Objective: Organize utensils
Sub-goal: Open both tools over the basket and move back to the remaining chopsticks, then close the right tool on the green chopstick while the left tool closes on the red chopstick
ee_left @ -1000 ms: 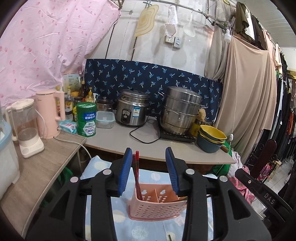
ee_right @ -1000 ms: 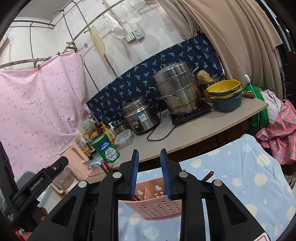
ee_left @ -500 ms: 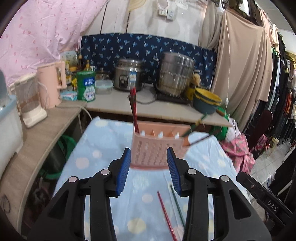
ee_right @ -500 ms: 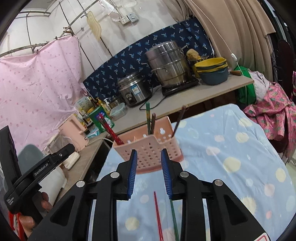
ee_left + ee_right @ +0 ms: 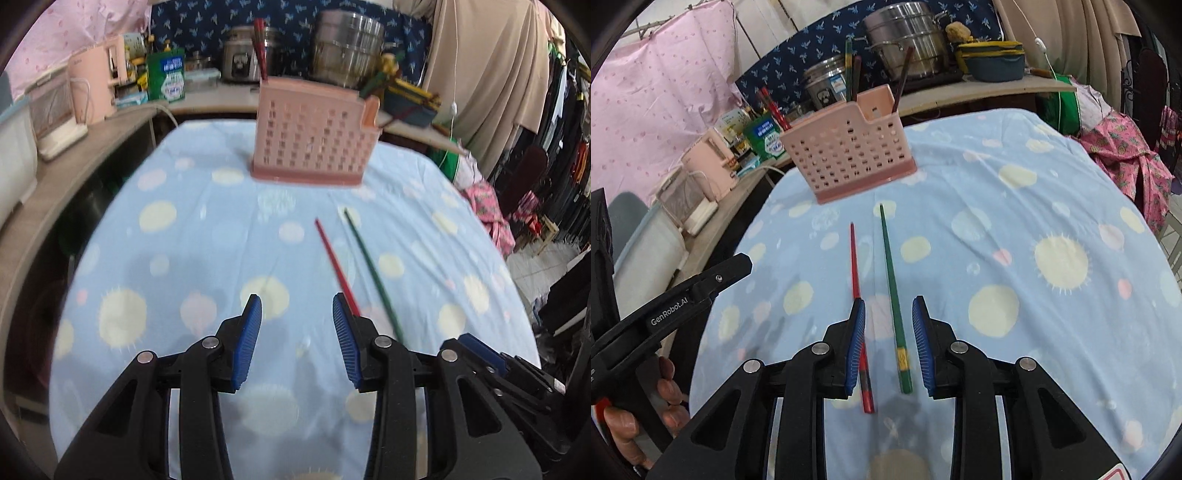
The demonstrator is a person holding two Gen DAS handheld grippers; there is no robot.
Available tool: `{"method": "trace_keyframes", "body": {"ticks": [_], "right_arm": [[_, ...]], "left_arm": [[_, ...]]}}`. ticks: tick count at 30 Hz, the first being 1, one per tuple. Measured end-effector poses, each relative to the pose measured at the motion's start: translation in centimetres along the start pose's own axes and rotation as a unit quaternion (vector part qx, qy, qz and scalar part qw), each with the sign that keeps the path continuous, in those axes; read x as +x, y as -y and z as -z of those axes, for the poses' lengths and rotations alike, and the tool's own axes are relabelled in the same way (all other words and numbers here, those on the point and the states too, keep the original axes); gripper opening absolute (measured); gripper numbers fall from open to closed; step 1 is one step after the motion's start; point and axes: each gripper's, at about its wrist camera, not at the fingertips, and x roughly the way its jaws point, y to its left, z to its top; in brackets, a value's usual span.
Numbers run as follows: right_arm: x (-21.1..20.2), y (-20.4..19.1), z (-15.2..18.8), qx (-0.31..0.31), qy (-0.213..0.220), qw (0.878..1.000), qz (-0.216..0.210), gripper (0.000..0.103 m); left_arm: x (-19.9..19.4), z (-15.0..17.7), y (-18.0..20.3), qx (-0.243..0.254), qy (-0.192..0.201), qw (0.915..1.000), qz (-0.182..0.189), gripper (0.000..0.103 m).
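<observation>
Step in hand, by the look of it: picking the loose chopsticks off the cloth for the pink utensil basket [image 5: 849,147]; best done by lowering the right gripper [image 5: 888,343] squarely over the thick end of the green chopstick [image 5: 892,291], keeping the blue pads either side of the shaft and level with it, then closing only once the tips reach the cloth; worth steering clear of the red chopstick [image 5: 855,266] just beside it, since a skewed closure could catch both or flick one away; likewise for the left gripper [image 5: 297,332], which needs a small shift toward the red one before closing.

Right gripper: released, nothing clamped; green chopstick seen between its pads without touching either; red chopstick passing behind the left pad, outside the gap.

Left gripper: released and empty, only the blue spotted tablecloth [image 5: 166,258] showing in its gap; red chopstick running up from behind its right pad; green chopstick further right, beyond that pad.

Both chopsticks lying flat on the cloth, nearly parallel, thin ends toward the basket; basket standing upright at the far side of the table, well apart from both grippers, already holding several chopsticks in its compartments; which compartment suits which colour cannot be told for sure.
</observation>
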Motion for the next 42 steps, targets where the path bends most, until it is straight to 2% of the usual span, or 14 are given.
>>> {"method": "trace_keyframes", "body": {"ticks": [6, 19, 23, 26, 30, 38, 42], "right_arm": [[2.2, -0.6, 2.7, -0.031, -0.031, 0.999, 0.018, 0.027], [3.7, -0.2, 3.3, -0.039, -0.039, 0.998, 0.034, 0.025], [3.8, -0.2, 3.4, -0.043, -0.036, 0.998, 0.037, 0.023], [4.0, -0.1, 3.4, -0.045, -0.036, 0.998, 0.04, 0.02], [4.1, 0.1, 3.5, -0.046, -0.036, 0.997, 0.042, 0.009], [3.2, 0.6, 4.1, -0.042, -0.033, 0.998, 0.041, 0.007], [2.7, 0.9, 4.4, -0.037, -0.034, 0.998, 0.039, 0.007]], "left_arm": [[1.1, 2.7, 0.0, 0.003, -0.03, 0.9995, -0.004, 0.038], [1.9, 4.5, 0.5, 0.004, -0.053, 0.9986, 0.001, 0.038], [2.0, 4.8, 1.0, 0.01, -0.055, 0.9984, 0.003, 0.048], [2.0, 4.9, 1.4, 0.016, -0.056, 0.9983, 0.007, 0.048], [2.1, 5.1, 1.8, 0.02, -0.059, 0.998, 0.013, 0.049], [1.9, 5.3, 3.1, 0.034, -0.058, 0.9975, 0.023, 0.058], [2.1, 5.4, 4.0, 0.042, -0.062, 0.9968, 0.029, 0.058]]}}
